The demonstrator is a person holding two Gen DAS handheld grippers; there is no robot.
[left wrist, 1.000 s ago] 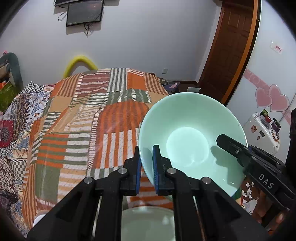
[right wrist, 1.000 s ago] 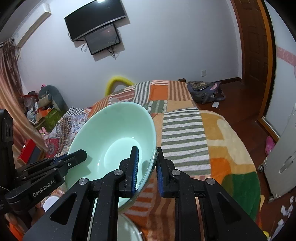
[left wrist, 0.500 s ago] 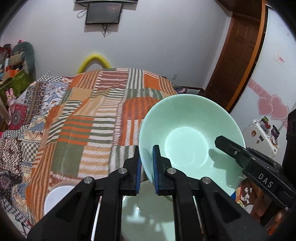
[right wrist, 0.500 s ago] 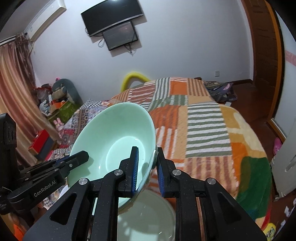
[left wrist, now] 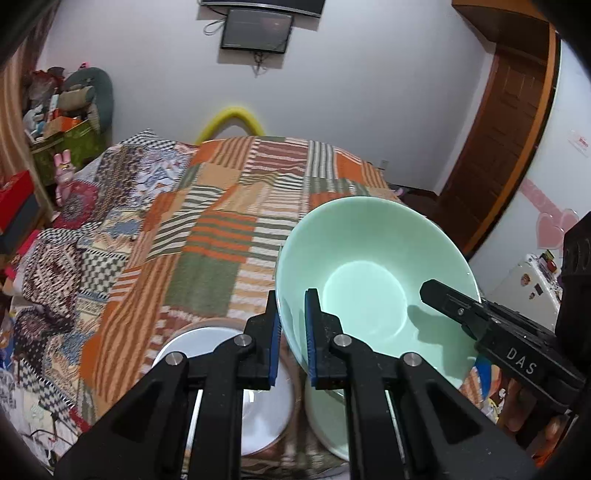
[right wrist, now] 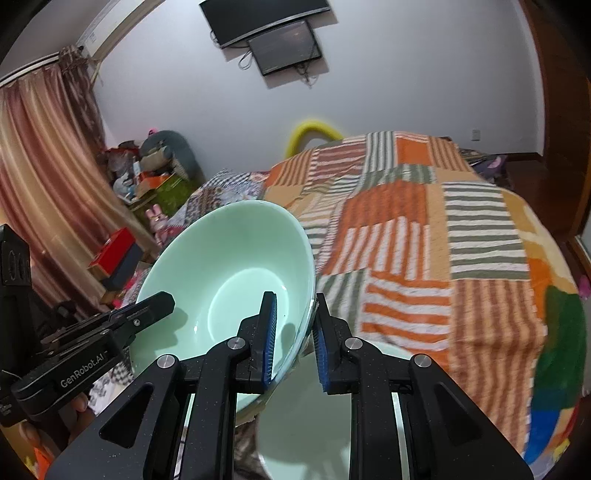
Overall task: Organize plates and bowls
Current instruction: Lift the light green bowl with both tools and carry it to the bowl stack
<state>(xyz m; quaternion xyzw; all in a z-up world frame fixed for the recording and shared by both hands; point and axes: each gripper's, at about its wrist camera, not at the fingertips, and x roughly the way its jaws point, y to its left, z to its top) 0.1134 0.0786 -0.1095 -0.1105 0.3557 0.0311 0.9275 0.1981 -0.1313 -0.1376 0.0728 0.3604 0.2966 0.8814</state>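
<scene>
1. spreading across most of both views, a bed with a patchwork blanket (left wrist: 221,236) of orange, green and striped squares runs back to a white wall, where a dark screen (left wrist: 256,34) hangs.
2. a large mint green bowl (left wrist: 365,280) is held tilted above the near end of the bed, its open side turned toward the cameras.
3. the left gripper (left wrist: 291,339) is clamped on the bowl's left rim, one blue pad inside the wall and one outside.
4. the right gripper (right wrist: 293,341) grasps the opposite rim the same way, the bowl's edge pinched between its blue pads; in the left wrist view its black finger reaches into the bowl from the right.
5. under the raised bowl, a second mint green dish (left wrist: 325,413) lies on the blanket, mostly hidden behind the gripper frames.
6. just left of that dish sits a white plate (left wrist: 207,347) with a brownish rim, also partly hidden.
7. at the far left, cluttered boxes, a red box (right wrist: 114,247) and a small pink rabbit toy (left wrist: 63,171) stand beside the bed.
</scene>
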